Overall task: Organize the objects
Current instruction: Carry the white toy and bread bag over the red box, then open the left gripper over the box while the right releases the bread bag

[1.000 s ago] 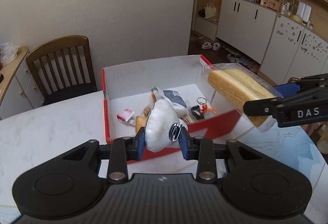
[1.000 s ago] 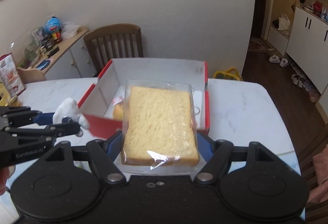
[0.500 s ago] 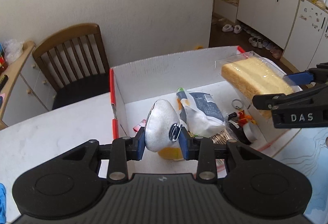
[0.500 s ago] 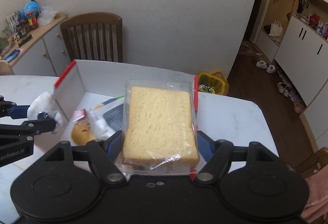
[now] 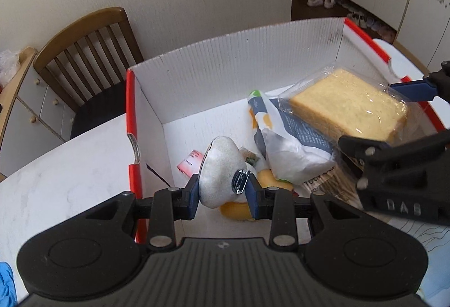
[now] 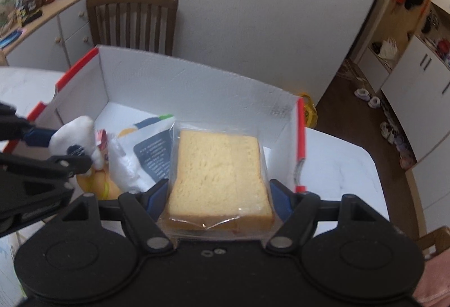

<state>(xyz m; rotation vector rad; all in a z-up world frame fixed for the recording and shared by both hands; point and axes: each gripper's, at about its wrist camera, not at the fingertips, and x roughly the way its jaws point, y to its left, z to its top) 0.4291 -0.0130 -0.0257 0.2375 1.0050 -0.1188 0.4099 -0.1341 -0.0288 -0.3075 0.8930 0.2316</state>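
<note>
Two items hang over the red-edged white box (image 5: 225, 59) on the worktop (image 5: 56, 189): left gripper (image 5: 223, 194) clamped on a fuzzy white plush (image 5: 218, 172) with a metal clip, right gripper (image 6: 219, 197) clamped on plastic-wrapped sliced bread (image 6: 219, 166), pale yellow.

Both tilt steeply downward: left gripper (image 5: 223, 190) clamped narrow, right gripper (image 6: 219, 194) clamped wider.

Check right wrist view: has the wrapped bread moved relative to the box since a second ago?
Yes. The wrapped bread, clamped in the right gripper, has advanced over the box's near wall and now hangs inside the red-edged box.
</note>
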